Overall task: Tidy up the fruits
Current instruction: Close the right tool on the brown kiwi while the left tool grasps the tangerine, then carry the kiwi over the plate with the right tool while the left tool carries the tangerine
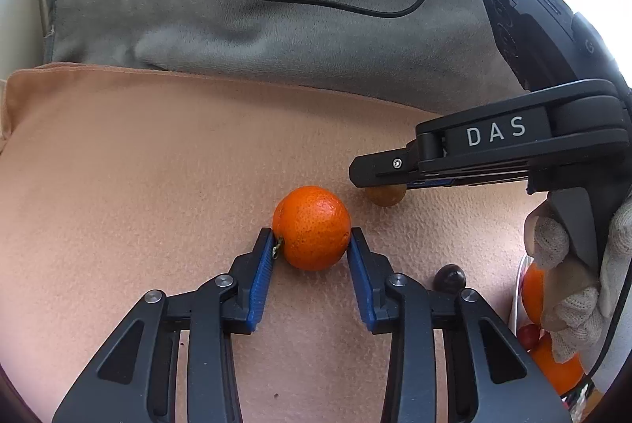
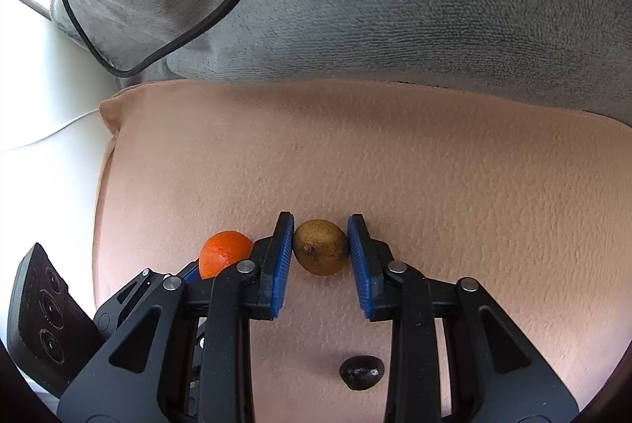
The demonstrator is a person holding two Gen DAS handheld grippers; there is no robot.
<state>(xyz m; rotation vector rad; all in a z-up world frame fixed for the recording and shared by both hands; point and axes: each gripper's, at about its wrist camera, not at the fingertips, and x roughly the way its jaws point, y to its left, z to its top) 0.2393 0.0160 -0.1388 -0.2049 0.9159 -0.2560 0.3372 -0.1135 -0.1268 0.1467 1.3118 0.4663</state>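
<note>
Grippers angle downward: left gripper [image 1: 311, 237] clamps orange [image 1: 312, 227]; right gripper [image 2: 320, 239] apparently pinches brown fruit [image 2: 320, 246].

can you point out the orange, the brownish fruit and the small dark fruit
orange [image 1: 312, 227]: left wrist view, middle of its peel
brownish fruit [image 2: 320, 247]: right wrist view, middle of its skin beside the stem
small dark fruit [image 2: 361, 372]: right wrist view, its shiny top

In the left wrist view, at the right of the frame, the white capital letters "DAS" stand on a dark plate on the side of the right gripper [image 1: 385, 186]; further up at the right edge, a single faint "G" shows on its black camera housing [image 1: 553, 28]; no readable text appears in the right wrist view.
</note>
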